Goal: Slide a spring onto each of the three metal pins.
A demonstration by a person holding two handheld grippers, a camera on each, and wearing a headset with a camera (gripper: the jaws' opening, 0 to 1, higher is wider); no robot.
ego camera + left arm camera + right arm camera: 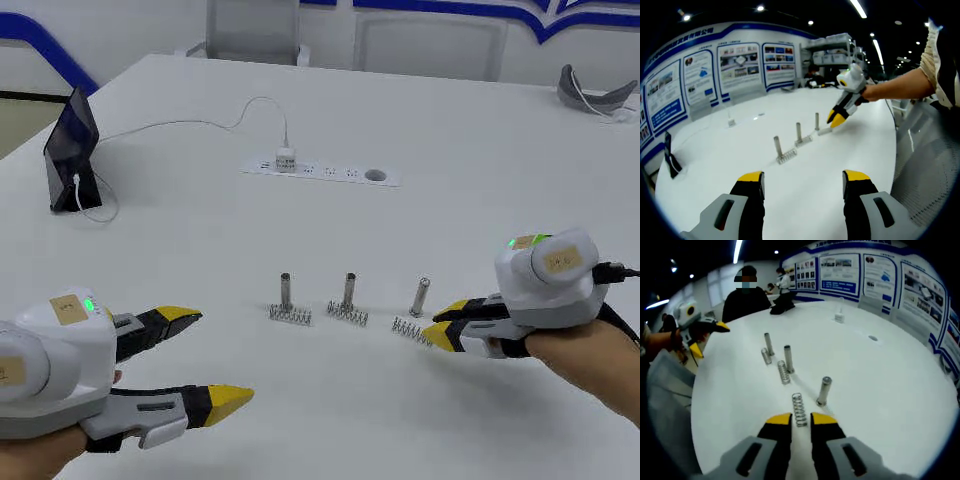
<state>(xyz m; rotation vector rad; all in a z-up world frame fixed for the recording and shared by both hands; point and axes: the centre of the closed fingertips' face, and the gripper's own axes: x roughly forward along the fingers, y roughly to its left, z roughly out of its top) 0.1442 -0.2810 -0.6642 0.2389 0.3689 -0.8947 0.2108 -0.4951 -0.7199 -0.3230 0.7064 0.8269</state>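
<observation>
Head view has three small coiled wire springs lying flat on the white table (470,130), one at the foot of each metal pin. The left spring (290,315) and the middle spring (347,314) have their long axes running side to side along the row. The right spring (410,330) lies slanted, its far end near its pin and its near end pointing at the right gripper (441,322).

The left pin (286,290), middle pin (349,289) and right pin (420,297) are plain grey cylinders standing on end in a line, bare of any coil.

In the right gripper view that gripper's yellow-tipped jaws stand a narrow gap apart. The near end of the right spring lies just at the gap, its length running straight away from the tips. Whether the jaws touch it cannot be told.

At lower left of the head view the left gripper (205,358) is held above the table with its jaws spread wide, gripping nothing and well apart from the pins.

Farther back lie a white power strip (330,172) with a charger (286,158) plugged in, and a dark tablet (72,140) propped upright at the left.
</observation>
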